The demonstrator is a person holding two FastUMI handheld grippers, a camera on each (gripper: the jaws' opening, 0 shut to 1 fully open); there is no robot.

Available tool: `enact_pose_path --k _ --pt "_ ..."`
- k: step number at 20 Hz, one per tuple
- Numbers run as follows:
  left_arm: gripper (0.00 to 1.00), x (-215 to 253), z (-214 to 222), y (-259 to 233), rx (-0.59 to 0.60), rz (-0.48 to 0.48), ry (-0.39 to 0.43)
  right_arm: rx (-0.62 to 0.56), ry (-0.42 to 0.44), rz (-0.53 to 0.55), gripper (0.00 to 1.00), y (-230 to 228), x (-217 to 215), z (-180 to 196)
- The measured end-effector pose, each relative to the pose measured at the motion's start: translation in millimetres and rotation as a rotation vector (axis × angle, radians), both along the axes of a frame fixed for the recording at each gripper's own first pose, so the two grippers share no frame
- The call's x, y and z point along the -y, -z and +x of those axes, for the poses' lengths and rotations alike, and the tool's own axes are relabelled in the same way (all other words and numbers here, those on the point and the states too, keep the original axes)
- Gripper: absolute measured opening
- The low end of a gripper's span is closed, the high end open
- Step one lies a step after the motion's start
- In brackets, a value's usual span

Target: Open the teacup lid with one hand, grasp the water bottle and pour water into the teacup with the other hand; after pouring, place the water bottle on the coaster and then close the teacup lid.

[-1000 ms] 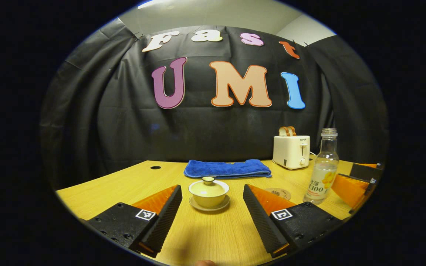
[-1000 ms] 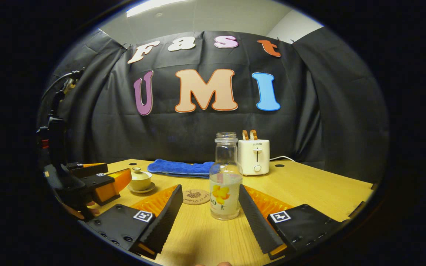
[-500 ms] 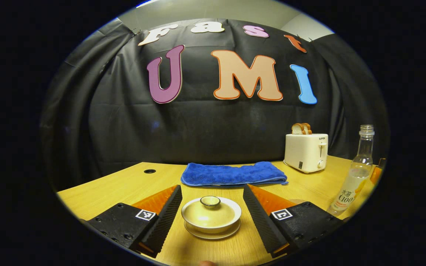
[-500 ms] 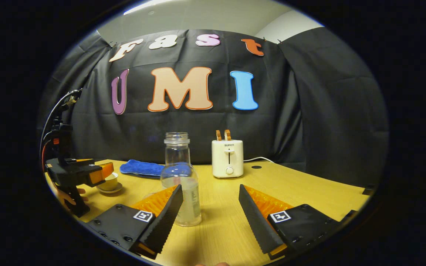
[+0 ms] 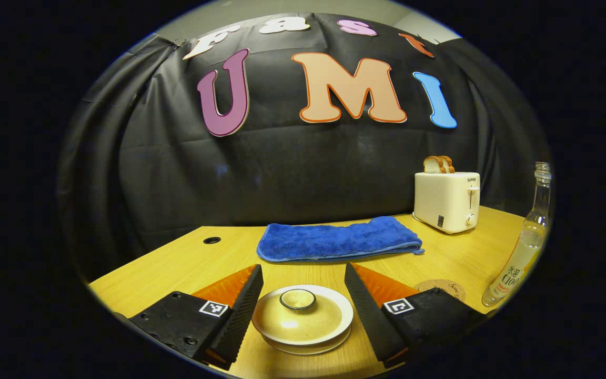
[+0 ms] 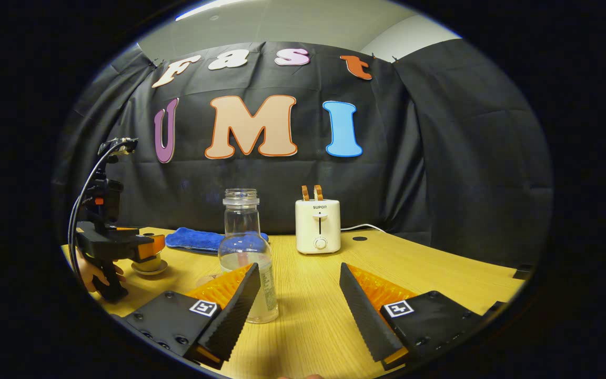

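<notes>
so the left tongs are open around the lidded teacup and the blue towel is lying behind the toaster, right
Not quite: the blue towel lies beside the toaster, not behind it, as the left gripper view shows. The rest holds: the left tongs stand open on either side of the lidded teacup.

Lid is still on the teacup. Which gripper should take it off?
Left. Its open jaws already flank the lid on the teacup. The right gripper is open beside the water bottle, better kept for pouring.
</notes>
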State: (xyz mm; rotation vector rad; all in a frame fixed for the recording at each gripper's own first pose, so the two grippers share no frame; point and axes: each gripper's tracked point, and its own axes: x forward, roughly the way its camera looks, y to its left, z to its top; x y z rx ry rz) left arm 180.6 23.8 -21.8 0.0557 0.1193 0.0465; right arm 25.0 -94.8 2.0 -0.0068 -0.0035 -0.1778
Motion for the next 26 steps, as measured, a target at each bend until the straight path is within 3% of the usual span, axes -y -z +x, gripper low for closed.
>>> enact_pose_path --k 5,8,9,16,22,26 --pt "0.64 4.1 3.5 10.3 -0.067 0.028 0.007 0.0 0.0 0.0 0.98 -0.5 -0.3 0.4" --pt "0.34 -0.7 2.8 7.5 -0.055 0.014 -0.011 0.0 0.0 0.001 0.98 -0.2 -0.7 0.5" --pt "0.29 -1.1 3.6 9.9 -0.066 0.009 -0.014 0.0 -0.001 0.001 0.98 0.6 -0.4 0.9" --pt "0.25 -6.1 0.6 6.2 -0.036 -0.02 -0.034 0.0 -0.001 0.001 0.98 0.4 -0.4 1.1" --pt "0.22 -10.1 -9.6 -20.7 0.125 -0.052 -0.034 0.001 -0.006 0.002 0.98 1.0 -1.7 1.3" --pt "0.22 -15.8 -16.0 -13.4 0.104 -0.059 -0.063 -0.002 -0.084 0.004 0.95 1.0 -17.4 3.0"
